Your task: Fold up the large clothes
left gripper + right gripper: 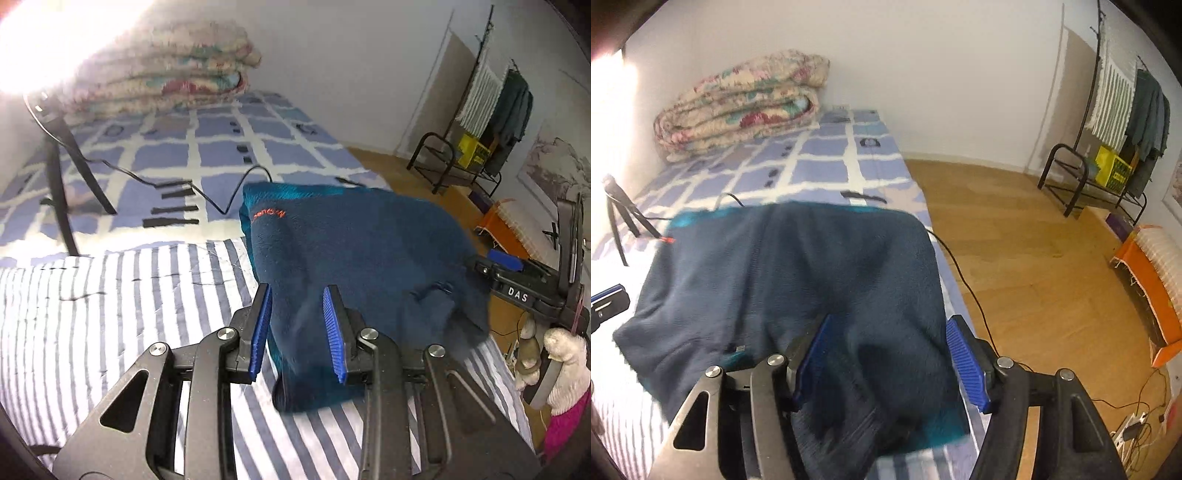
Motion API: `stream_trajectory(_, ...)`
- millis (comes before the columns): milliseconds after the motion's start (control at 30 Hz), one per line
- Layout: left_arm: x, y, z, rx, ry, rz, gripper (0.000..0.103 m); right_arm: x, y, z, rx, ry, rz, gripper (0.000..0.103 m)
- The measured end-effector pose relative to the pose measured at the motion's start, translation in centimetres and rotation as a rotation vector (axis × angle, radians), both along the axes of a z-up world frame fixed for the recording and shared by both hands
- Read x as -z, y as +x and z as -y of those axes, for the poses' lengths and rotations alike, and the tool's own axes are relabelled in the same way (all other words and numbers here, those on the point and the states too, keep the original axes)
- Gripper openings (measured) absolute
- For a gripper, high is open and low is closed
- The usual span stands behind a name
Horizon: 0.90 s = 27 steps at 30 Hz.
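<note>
Fleece (354, 258): we see one, bunched on the bed (110, 302), edges blurred. Left gripper (299, 332) and right gripper (890, 362), two, gape wide around it.

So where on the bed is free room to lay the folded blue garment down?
Free: the striped sheet left of the blue fleece garment. Crowded: the checked blanket behind it carries a tripod, a cable and a folded quilt.
</note>
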<state>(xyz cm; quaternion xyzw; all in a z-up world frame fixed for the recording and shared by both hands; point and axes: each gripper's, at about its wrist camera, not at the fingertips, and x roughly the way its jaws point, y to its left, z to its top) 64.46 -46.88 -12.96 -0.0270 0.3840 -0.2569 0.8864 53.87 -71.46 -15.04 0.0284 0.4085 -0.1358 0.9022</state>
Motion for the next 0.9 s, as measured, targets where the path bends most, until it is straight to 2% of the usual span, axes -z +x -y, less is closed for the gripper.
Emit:
stream_trajectory(200,-4.0,-6.0,-2.6,0.014,-0.012,0.066,0.028,-4.6,-5.1,-3.7,-0.018,0.009,0.087,0.062)
stream_trajectory(367,-8.4,-13.0,-6.0,0.018,-0.019,0.126,0.028,-9.5,-10.9,-8.0,-0.067,0.016,0.148,0.062)
stream_trajectory(667,-17.8,-28.3,-12.9,0.019,-0.057,0.228,0.028,-18.0,-23.5,-14.6,-0.119,0.000,0.216,0.062)
stream_trajectory(900,-20.7,-37.4,-15.4,0.019,-0.050,0.269,0.028,-21.1,-32.2,-18.4,-0.126,0.028,0.260,0.063)
